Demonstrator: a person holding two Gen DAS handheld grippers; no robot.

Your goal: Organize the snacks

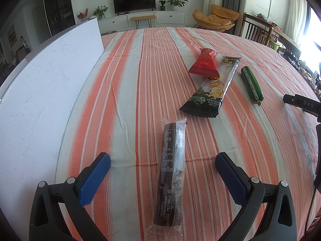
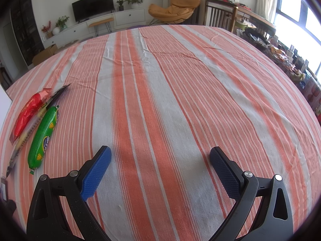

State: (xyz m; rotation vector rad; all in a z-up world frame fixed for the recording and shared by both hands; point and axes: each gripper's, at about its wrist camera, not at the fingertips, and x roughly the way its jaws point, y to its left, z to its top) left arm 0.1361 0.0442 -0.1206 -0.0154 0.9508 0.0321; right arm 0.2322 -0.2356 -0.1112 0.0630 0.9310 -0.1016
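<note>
My left gripper (image 1: 163, 160) is open, its blue pads on either side of a dark snack bar in a clear wrapper (image 1: 171, 170) that lies on the striped cloth, not touching it. Beyond it lie a long black snack pack with cartoon dinosaurs (image 1: 212, 88), a red packet (image 1: 204, 64) resting on its far end, and a green sausage (image 1: 251, 82) to the right. My right gripper (image 2: 159, 156) is open and empty over bare cloth. The green sausage (image 2: 45, 136), the red packet (image 2: 30, 112) and the long pack (image 2: 30, 128) lie at its far left.
A white board or tray (image 1: 44, 84) lies along the left side of the table. The table has an orange and white striped cloth (image 2: 170, 80). Part of the other gripper (image 1: 301, 103) shows at the right edge. Cluttered shelves (image 2: 291, 60) stand beyond the right edge.
</note>
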